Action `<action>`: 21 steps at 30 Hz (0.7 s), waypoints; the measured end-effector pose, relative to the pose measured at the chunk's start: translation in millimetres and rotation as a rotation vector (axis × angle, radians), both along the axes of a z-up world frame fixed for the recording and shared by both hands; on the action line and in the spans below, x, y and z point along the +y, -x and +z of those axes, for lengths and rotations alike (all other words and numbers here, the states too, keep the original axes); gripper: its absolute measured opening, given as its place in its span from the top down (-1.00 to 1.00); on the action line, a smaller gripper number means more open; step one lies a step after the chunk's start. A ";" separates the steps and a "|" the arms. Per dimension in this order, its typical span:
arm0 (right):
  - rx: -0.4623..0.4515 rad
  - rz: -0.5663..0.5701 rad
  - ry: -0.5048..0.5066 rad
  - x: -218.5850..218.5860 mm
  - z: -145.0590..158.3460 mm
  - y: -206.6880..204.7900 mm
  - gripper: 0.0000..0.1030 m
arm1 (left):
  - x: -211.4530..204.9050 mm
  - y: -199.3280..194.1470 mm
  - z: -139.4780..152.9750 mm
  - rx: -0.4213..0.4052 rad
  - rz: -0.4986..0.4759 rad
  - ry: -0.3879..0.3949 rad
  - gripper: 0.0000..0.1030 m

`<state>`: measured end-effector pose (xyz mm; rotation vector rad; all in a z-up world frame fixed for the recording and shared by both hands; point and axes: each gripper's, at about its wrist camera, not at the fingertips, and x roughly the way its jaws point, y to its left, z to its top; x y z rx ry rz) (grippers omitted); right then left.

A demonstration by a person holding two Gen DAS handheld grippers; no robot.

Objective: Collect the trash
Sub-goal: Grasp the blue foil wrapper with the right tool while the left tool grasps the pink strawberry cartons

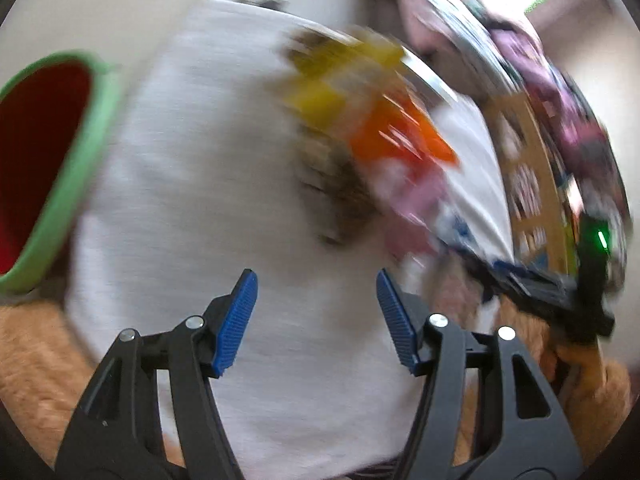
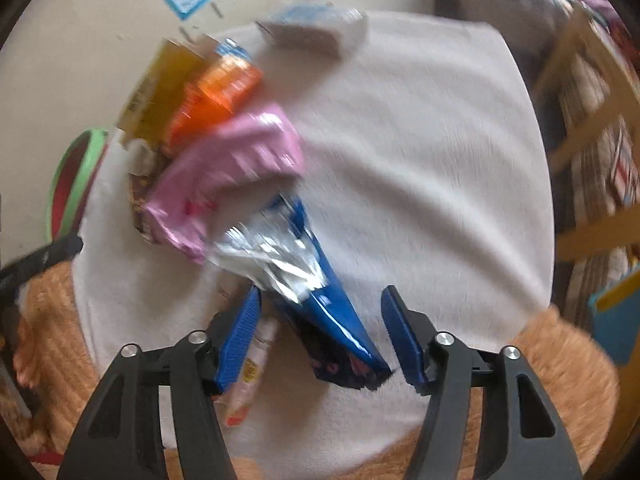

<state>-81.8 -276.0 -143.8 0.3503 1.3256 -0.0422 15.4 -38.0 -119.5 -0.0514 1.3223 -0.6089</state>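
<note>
Both views are motion-blurred. Several snack wrappers lie on a white table (image 2: 420,152): a yellow one (image 2: 160,88), an orange one (image 2: 218,94), a pink one (image 2: 224,172) and a blue-and-silver one (image 2: 316,292). My right gripper (image 2: 320,332) is open, with the blue-and-silver wrapper lying between its fingers. My left gripper (image 1: 316,320) is open and empty over bare table (image 1: 200,168); the yellow (image 1: 320,88), orange (image 1: 396,136) and pink (image 1: 412,204) wrappers lie ahead to its right. A green-rimmed bin with a red inside (image 1: 44,160) stands at the table's left; it also shows in the right wrist view (image 2: 70,188).
A white-and-blue box (image 2: 312,28) lies at the table's far edge. A small white-and-yellow packet (image 2: 252,372) lies by the right gripper's left finger. An orange rug (image 2: 560,380) covers the floor. A wooden shelf of books (image 2: 592,128) stands to the right. The other gripper (image 1: 560,288) shows at right.
</note>
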 end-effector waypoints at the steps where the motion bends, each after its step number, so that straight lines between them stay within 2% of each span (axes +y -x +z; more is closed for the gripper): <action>1: -0.001 -0.016 -0.012 -1.5 -2.0 2.0 0.31 | -14.7 6.8 -1.1 0.009 -0.053 0.000 -0.14; 4: -0.046 -0.052 0.006 -10.6 5.7 5.1 0.48 | -54.9 24.7 -4.3 0.035 -0.176 0.010 -0.18; 8: -0.118 -0.139 0.015 -30.5 18.1 11.5 0.50 | -100.9 43.8 -11.3 0.079 -0.319 0.018 -0.25; 11: -0.147 -0.205 0.027 -42.7 18.8 21.1 0.50 | -131.3 55.5 -20.6 0.090 -0.391 -0.011 -0.25; 15: -0.132 -0.243 0.008 -50.9 10.8 25.6 0.50 | -150.3 57.0 -34.4 0.131 -0.406 -0.037 -0.25; 21: -0.134 -0.217 0.017 -48.4 11.3 15.9 0.50 | -163.3 60.3 -47.9 0.127 -0.429 -0.078 -0.25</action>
